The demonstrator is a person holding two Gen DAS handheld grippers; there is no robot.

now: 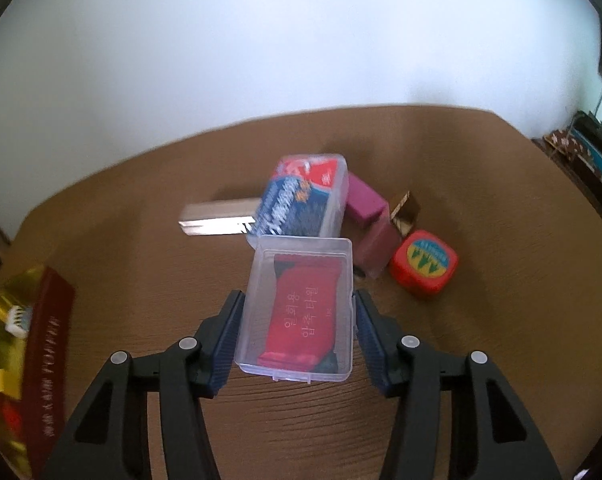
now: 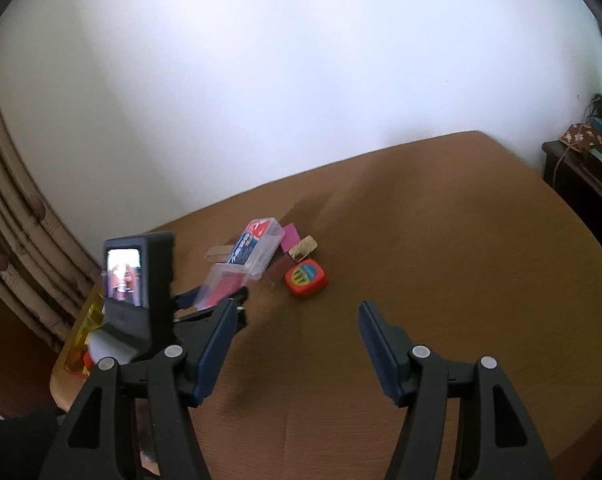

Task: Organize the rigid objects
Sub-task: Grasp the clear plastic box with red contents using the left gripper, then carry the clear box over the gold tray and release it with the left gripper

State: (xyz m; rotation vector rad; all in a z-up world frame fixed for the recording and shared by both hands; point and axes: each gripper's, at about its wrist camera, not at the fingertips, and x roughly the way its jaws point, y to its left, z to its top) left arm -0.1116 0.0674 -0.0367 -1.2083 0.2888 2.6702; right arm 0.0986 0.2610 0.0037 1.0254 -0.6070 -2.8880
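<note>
The left tool (image 1: 297, 320) is clamped on a clear plastic case (image 1: 299, 308) holding a red packet, lifted just above the brown counter (image 1: 481, 340). Beyond it lie a second clear case (image 1: 305, 200) with a blue-and-red packet, a metal strip (image 1: 217, 222), magenta blocks (image 1: 365, 200) and a red tape measure (image 1: 424, 265). The right tool (image 2: 297, 312) hangs over the counter with its fingers spread apart, holding nothing.

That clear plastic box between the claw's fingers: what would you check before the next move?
1. Left claw straddles the clear box: ok.
2. Fingers pressing its sides: cannot tell, a small gap shows on the right.
3. Box lifted off the table: cannot tell.
4. Right claw open and holding nothing: ok.
5. Room around the red cube: not ok, things crowd beside it.
</note>
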